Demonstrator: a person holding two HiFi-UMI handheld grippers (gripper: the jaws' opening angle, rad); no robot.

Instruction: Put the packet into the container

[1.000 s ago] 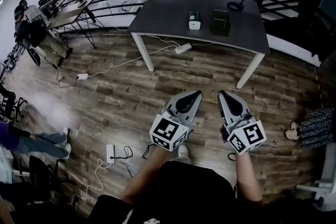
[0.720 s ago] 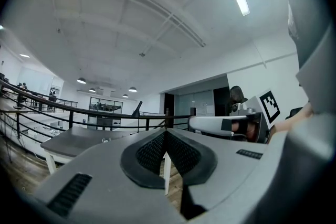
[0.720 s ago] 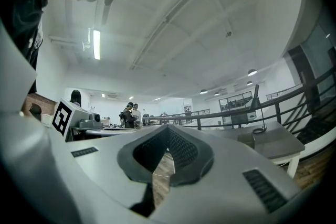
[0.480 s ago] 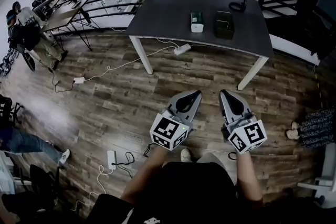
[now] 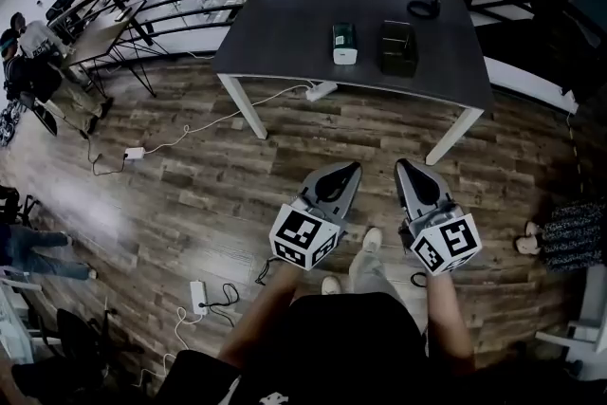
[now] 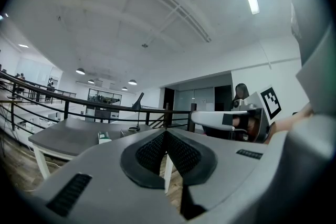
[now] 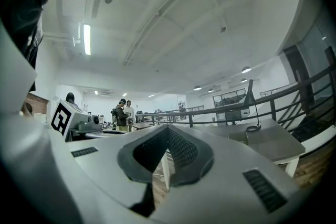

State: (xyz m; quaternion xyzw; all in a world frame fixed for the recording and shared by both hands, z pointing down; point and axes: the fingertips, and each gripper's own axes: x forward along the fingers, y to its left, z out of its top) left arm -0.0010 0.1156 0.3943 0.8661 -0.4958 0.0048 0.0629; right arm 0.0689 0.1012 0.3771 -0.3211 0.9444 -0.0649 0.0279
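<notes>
My left gripper and right gripper both have fingers clenched on nothing. The green-and-white packet lies on the dark grey tabletop, well ahead of them, just beside the dark box-shaped container.

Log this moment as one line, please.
stage: before pickup | left tongs: shut, empty | right tongs: shut, empty | packet: on table, apart from container, untouched

Head view: taken from above, looking steeply down over the left gripper and right gripper. Gripper views: taken level along the jaws. The distant counter is shared by all three views.
</notes>
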